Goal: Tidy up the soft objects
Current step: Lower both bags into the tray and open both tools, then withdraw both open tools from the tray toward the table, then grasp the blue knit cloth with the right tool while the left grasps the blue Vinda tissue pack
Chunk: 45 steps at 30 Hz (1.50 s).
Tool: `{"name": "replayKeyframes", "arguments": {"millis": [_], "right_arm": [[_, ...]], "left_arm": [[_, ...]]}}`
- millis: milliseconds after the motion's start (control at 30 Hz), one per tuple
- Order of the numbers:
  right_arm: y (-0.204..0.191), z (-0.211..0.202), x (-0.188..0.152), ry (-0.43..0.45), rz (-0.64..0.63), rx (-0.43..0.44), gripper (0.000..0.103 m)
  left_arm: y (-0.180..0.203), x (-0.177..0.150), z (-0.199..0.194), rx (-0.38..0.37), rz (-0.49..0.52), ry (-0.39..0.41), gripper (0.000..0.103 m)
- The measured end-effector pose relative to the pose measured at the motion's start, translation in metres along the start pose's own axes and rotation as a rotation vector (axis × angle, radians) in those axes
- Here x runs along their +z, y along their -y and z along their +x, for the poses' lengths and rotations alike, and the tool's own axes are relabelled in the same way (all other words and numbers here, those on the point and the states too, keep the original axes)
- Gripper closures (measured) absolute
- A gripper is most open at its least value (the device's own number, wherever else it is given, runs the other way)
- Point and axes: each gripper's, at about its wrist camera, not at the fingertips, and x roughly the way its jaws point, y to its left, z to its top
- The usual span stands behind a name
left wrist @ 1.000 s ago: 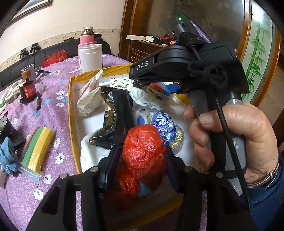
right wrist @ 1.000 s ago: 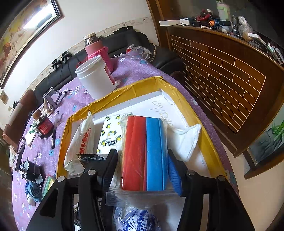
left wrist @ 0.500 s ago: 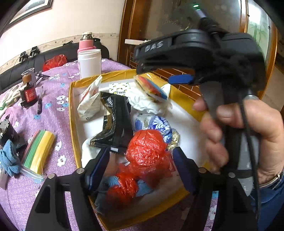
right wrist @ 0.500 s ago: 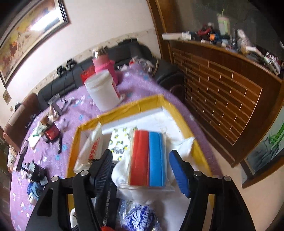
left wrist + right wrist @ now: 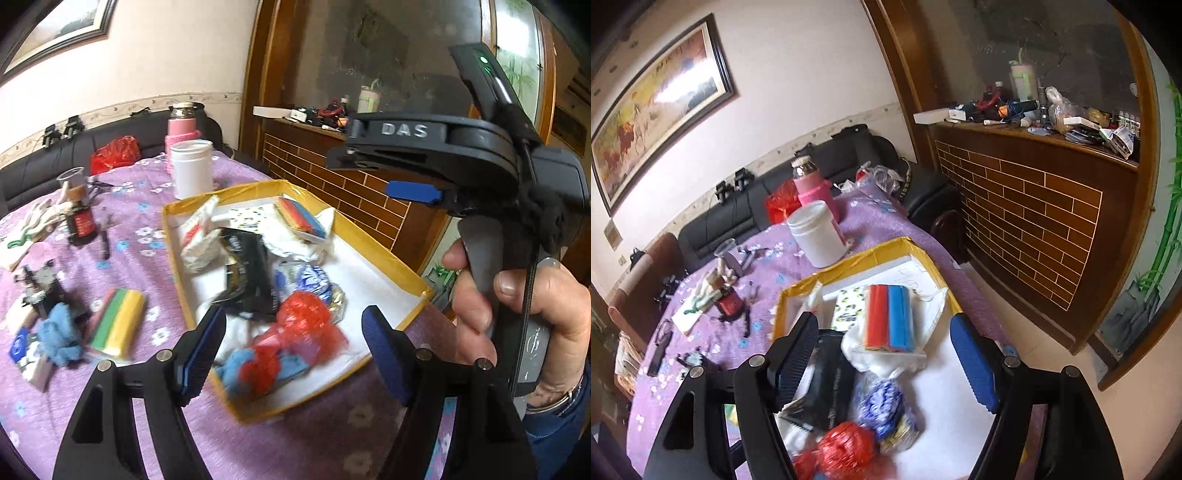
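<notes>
A yellow-rimmed tray [image 5: 388, 254] on the purple cloth holds soft things. A crumpled red bag [image 5: 303, 314] with a bit of blue cloth lies at its near end. My left gripper [image 5: 293, 317] hangs open above it, pads apart from it. A red-and-blue sponge pack [image 5: 890, 317] rests on white cloth at the tray's far end [image 5: 868, 254]. My right gripper [image 5: 884, 323] is above and short of it, jaws opening, nothing between them. A hand [image 5: 517, 314] holds the right gripper at the right of the left wrist view.
In the tray also lie a black packet [image 5: 827, 384], a blue-white bag [image 5: 879, 402] and a white bag [image 5: 197, 236]. On the table left of the tray: a green-yellow sponge pack [image 5: 118, 321], a blue cloth [image 5: 61, 336], a white jar [image 5: 192, 168], tools. A wooden cabinet [image 5: 1034, 221] stands right.
The left gripper opened off the red bag, then rose and drew back. The right gripper opened off the red-and-blue sponge pack and lifted away; the pack now lies in the tray.
</notes>
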Motion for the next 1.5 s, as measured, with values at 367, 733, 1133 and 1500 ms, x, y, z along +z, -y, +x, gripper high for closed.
{"name": "replayKeyframes", "arguments": {"millis": [367,733,1133,1500], "right_arm": [[-0.088,0.004,-0.033,-0.06,-0.116,0.107,0.023],[-0.185,0.045,-0.093,-0.223,-0.3,0.2,0.023],[-0.262,0.116,-0.137,-0.329,-0.485,0.193,0.023],[-0.285,0.122,-0.164,-0.379,-0.56,0.382,0.059]], "left_arm": [[-0.1,-0.029,-0.071,0.122,-0.178,0.03,0.027],[-0.23,-0.096,-0.104,0.405,-0.406,-0.017,0.027],[-0.262,-0.108,-0.108,0.318,-0.527,0.021,0.027],[-0.268,-0.112,-0.12,0.322,-0.587,0.086,0.027]]}}
